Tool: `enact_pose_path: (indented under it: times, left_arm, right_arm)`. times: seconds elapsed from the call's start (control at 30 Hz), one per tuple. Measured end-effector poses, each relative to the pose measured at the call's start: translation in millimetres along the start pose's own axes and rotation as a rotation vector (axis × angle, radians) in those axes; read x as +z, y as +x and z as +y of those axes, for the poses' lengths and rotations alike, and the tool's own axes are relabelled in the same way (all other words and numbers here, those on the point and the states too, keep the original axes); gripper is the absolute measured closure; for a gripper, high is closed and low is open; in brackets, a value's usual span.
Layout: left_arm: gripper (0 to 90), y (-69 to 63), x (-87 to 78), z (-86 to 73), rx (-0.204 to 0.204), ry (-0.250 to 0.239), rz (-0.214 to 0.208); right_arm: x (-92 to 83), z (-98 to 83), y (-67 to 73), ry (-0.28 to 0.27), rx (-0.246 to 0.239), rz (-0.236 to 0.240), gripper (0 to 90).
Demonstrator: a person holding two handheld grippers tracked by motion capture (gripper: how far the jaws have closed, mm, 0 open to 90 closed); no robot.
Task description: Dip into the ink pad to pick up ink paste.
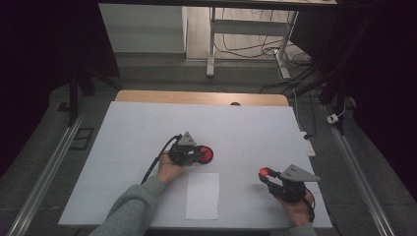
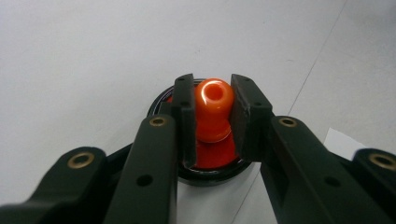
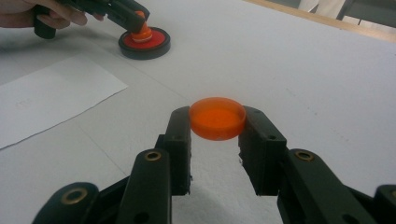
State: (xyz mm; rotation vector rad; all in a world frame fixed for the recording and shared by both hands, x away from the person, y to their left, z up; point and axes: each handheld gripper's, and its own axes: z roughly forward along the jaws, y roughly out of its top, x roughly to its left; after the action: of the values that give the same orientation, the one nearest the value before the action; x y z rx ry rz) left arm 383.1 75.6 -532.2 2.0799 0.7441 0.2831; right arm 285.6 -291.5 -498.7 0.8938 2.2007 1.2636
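On the white tabletop (image 1: pixel 147 128) the left hand-held gripper (image 1: pixel 195 153) is closed around an orange knob (image 2: pixel 213 109), with one jaw on each side of it. The knob stands upright on a round black base with a red top (image 3: pixel 144 43), which rests near the middle of the tabletop. The right hand-held gripper (image 1: pixel 265 175) holds a small orange cap (image 3: pixel 217 117) between its jaws, raised over the tabletop at the right. A white paper sheet (image 1: pixel 202 195) lies flat between the two hands.
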Motion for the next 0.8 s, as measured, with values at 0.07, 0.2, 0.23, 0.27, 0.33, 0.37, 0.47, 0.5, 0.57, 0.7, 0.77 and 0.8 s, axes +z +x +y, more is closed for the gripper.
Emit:
enact_pose_path:
  times: [0.07, 0.2, 0.23, 0.27, 0.33, 0.37, 0.47, 0.5, 0.57, 0.7, 0.77, 0.8]
  left_arm:
    - [72.3, 0.4, -0.1, 0.6, -0.005, 0.002, -0.002]
    - [72.2, 1.1, -0.1, 0.8, -0.014, 0.003, -0.006]
    - [72.2, 1.0, -0.2, 0.9, -0.014, 0.003, -0.006]
    - [72.3, 0.9, -0.2, 1.0, -0.014, 0.004, -0.006]
    - [72.2, 0.6, -0.2, 1.2, -0.014, 0.005, -0.003]
    - [72.3, 0.5, -0.2, 1.3, -0.015, 0.005, -0.003]
    - [72.2, -0.5, -0.3, 2.0, -0.014, 0.008, 0.004]
    - [72.2, -0.9, -0.4, 2.2, -0.012, 0.009, 0.007]
    - [72.2, -0.8, -1.4, 2.7, -0.01, 0.006, 0.005]
    - [72.2, 2.7, -14.0, 8.0, -0.035, -0.073, 0.0]
    - [72.1, 4.1, -22.5, 11.8, -0.046, -0.111, -0.004]
    - [72.1, 4.9, -26.4, 13.4, -0.047, -0.124, -0.005]
  right_arm:
    - [0.0, -0.1, -0.1, -0.003, 0.002, 0.0, 64.7]
    - [0.0, -0.2, -0.6, -0.003, 0.003, 0.0, 64.7]
    - [-0.4, 0.0, -0.7, 0.0, 0.001, -0.003, 64.7]
    - [-0.5, 0.0, -0.8, -0.001, 0.0, -0.003, 64.7]
    - [-0.5, -0.1, -1.2, -0.001, 0.001, 0.0, 64.7]
    - [-0.3, -0.3, -1.2, -0.003, 0.002, 0.001, 64.7]
    - [-0.1, -0.3, -1.0, -0.002, 0.001, 0.001, 64.7]
    - [0.0, -0.2, -1.0, -0.002, 0.001, 0.001, 64.7]
    - [0.1, -0.2, -1.2, -0.003, 0.002, 0.001, 64.7]
    - [0.0, 0.1, -1.4, -0.004, 0.002, 0.001, 64.7]
    - [0.1, 0.0, -1.2, -0.006, 0.003, 0.002, 64.7]
    - [-0.1, 0.2, -1.2, -0.003, 0.001, 0.0, 64.7]
